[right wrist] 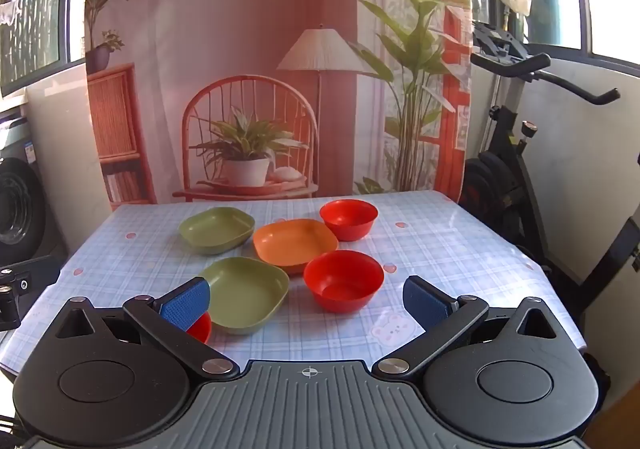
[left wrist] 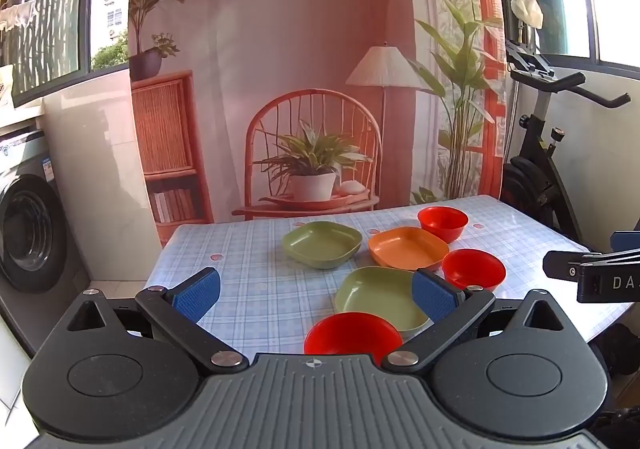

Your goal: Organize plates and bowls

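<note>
On the table (right wrist: 420, 249), empty bowls (right wrist: 343, 279).

The left claw (left wrist: 316, 295) is held with its jaws spread wide, and nothing is gripped between the blue ribbed pads (left wrist: 196, 295). It is pointed forward and tilted somewhat downward. The right claw (right wrist: 306, 301) is likewise held fully spread, its blue pads (right wrist: 186, 305) pressed on nothing, and is angled downward. The two claws are kept side by side: part of the right one is seen at the right edge of the left wrist view, and part of the left one at the left edge of the right wrist view.
</note>
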Motion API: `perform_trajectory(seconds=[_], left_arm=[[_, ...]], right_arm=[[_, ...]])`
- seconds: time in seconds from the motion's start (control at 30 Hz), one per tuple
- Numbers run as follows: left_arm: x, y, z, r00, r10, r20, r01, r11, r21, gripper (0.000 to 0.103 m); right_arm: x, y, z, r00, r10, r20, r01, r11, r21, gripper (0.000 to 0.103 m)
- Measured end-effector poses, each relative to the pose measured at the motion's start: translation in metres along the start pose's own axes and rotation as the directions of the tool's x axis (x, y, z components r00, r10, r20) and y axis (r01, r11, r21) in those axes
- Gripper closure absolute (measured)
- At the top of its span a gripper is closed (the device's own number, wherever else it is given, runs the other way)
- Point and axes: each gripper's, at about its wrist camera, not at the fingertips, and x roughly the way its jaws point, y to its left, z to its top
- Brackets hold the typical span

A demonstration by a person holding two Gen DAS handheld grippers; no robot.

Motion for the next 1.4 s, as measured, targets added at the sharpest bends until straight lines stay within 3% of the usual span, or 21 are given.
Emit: perform_trajectory(seconds=[1.4], left_arm=[[0.0, 0.0008, 0.0008, 1.0, 0.0, -0.005, 0.0, 1.0, -0.003, 0.0]], right_arm=[[0.0001, -0.0015, 0.0019, 1.0, 0.004, 0.0, -0.004, 1.0, 0.004, 0.0]])
